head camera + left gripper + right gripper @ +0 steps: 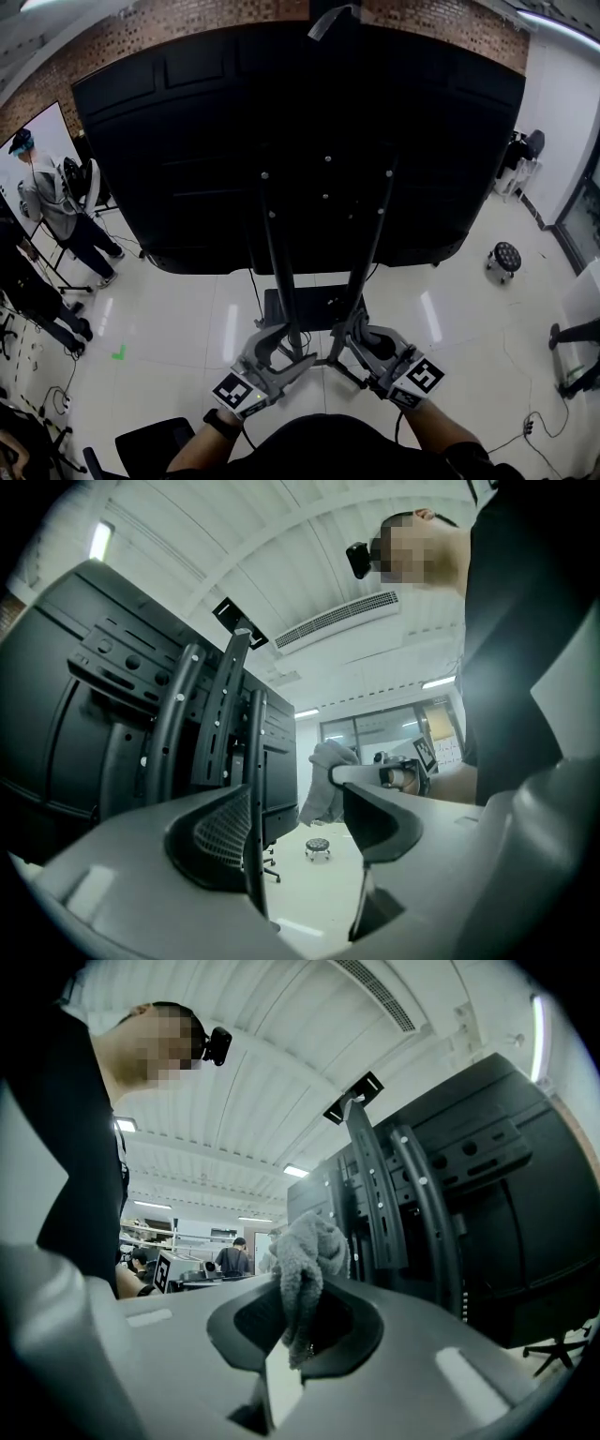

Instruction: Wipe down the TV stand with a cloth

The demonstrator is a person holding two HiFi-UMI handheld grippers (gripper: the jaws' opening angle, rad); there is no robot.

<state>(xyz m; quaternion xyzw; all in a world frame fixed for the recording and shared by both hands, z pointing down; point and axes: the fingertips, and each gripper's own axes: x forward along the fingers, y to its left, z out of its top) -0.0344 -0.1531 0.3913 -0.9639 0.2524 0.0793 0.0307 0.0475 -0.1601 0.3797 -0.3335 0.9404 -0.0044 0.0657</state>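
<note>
The TV stand's two black uprights (278,272) carry a large black TV (187,141), seen from its back. My left gripper (281,352) is low at the left upright. It stands open, with that upright (251,789) edge-on against its left mesh pad (223,832). My right gripper (361,342) is low by the right upright, shut on a grey cloth (305,1260) that bunches above its jaws. The stand's uprights (412,1194) rise just right of the cloth. In the left gripper view the cloth (326,785) shows beyond the jaws.
A black base shelf (323,309) lies between the uprights on the white tiled floor. People (56,202) stand at the left. A small round stool (504,256) is at the right, a black chair (150,441) at my lower left, and cables (520,431) trail on the floor.
</note>
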